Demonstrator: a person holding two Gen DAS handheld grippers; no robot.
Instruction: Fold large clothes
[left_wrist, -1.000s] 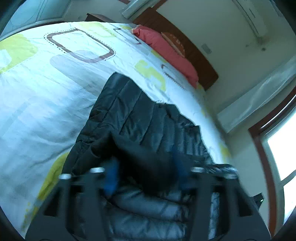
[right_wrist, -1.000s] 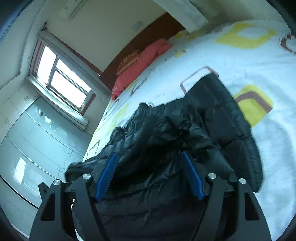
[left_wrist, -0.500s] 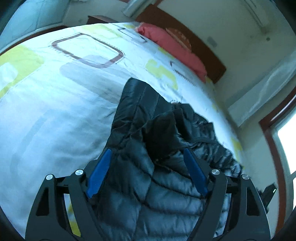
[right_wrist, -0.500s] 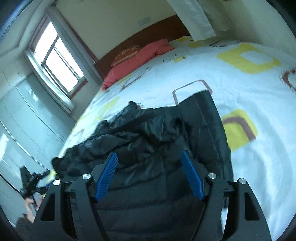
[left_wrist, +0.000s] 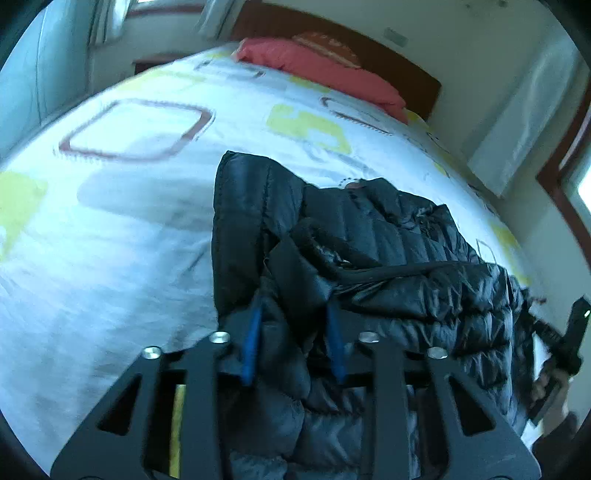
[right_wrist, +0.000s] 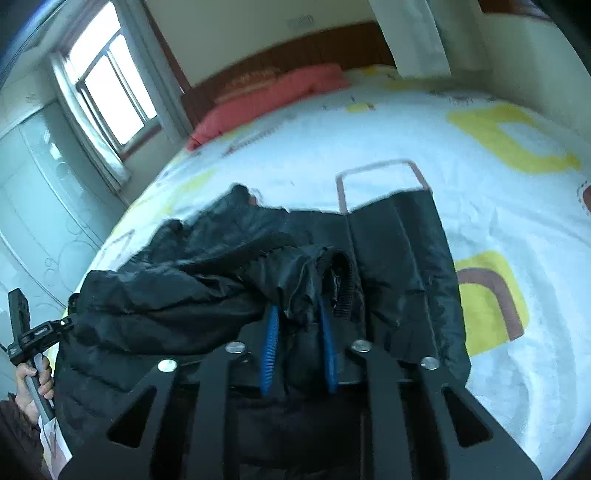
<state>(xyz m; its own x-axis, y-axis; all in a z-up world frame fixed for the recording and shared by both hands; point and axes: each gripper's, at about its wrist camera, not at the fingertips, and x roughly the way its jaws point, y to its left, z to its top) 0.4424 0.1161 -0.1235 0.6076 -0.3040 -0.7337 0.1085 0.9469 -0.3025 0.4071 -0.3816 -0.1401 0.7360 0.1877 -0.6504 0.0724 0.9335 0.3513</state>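
- While both grippers grasp cloth, the black puffer jacket (left_wrist: 388, 266) lies crumpled on the patterned bed cover (left_wrist: 129, 221), near the foot edge of the bed.
- Left gripper (left_wrist: 293, 314) is clenched on a fold of the jacket; in its view the bulk of the jacket runs toward 2 o'clock and one flat panel reaches toward 12 o'clock.
- Right gripper (right_wrist: 299, 314) is clenched on the cuffed end of what looks like a sleeve (right_wrist: 332, 273); the bulk lies toward 10 o'clock.
- Long axis of the jacket runs across the bed, between the two grippers.
- My judgement: the next fold goes toward the red pillow (left_wrist: 317, 70) at 12 o'clock, and both arms are equally near.
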